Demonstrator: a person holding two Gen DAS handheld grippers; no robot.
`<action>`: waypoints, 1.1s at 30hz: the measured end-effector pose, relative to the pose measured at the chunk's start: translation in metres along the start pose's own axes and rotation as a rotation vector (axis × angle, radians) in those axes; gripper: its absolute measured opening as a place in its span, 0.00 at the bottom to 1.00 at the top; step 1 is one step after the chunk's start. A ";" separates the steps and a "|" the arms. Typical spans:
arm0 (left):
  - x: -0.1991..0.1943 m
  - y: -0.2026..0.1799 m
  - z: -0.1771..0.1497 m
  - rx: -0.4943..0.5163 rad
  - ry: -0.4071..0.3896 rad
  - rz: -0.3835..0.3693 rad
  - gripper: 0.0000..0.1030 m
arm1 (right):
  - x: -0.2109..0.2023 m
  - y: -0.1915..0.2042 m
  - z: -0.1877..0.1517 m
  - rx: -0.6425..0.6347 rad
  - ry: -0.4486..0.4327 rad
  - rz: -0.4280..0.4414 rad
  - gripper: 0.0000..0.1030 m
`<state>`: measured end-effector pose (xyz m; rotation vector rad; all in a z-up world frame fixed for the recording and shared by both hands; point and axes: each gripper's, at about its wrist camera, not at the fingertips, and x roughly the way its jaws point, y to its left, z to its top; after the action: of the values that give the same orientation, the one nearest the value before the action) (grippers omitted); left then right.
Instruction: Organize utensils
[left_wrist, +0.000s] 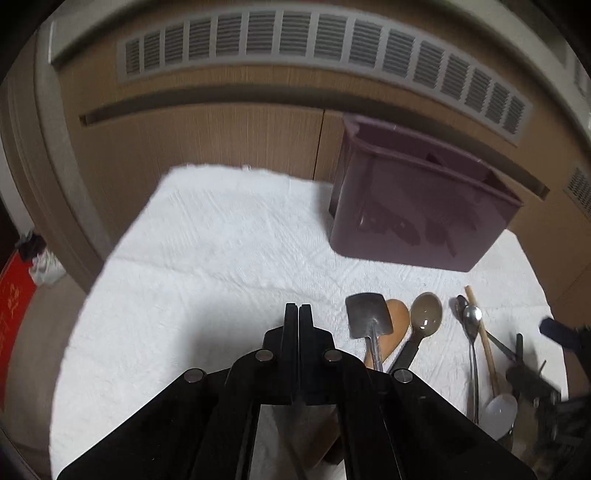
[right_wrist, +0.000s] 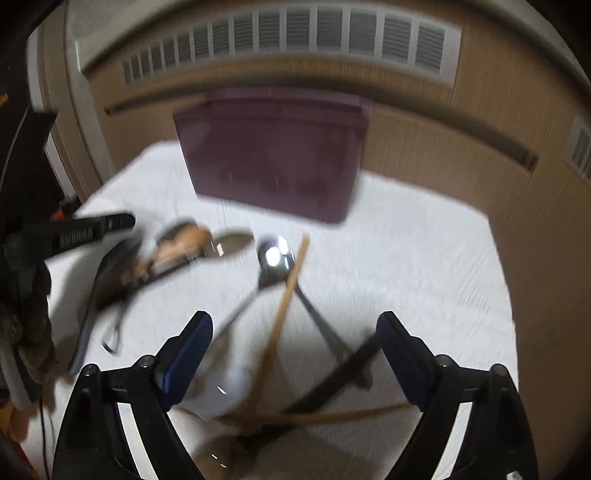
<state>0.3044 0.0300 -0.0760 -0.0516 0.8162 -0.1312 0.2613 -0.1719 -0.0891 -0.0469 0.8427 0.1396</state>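
A dark purple utensil bin stands on the white cloth; it also shows in the right wrist view. Utensils lie in front of it: a metal spatula, a wooden spoon, a brown ladle, metal spoons, a chopstick and a white spoon. My left gripper is shut and empty, left of the spatula. My right gripper is open above the crossed metal spoons and chopsticks. The right wrist view is blurred.
A wood-panel wall with a white vent grille runs behind the cloth. My right gripper shows at the right edge of the left wrist view. The left gripper appears at the left of the right wrist view. A red item lies on the floor at left.
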 end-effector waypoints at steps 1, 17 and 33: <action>-0.008 0.002 -0.001 0.022 -0.031 0.008 0.00 | -0.001 0.002 0.005 0.007 -0.011 0.007 0.79; -0.087 0.032 -0.011 0.049 -0.165 -0.075 0.00 | 0.067 0.025 0.025 0.027 0.102 -0.026 0.42; -0.119 0.021 -0.011 0.058 -0.225 -0.152 0.00 | 0.004 0.033 0.037 -0.064 -0.054 -0.012 0.23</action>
<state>0.2176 0.0669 0.0008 -0.0720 0.5825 -0.2871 0.2861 -0.1358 -0.0670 -0.1071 0.7837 0.1561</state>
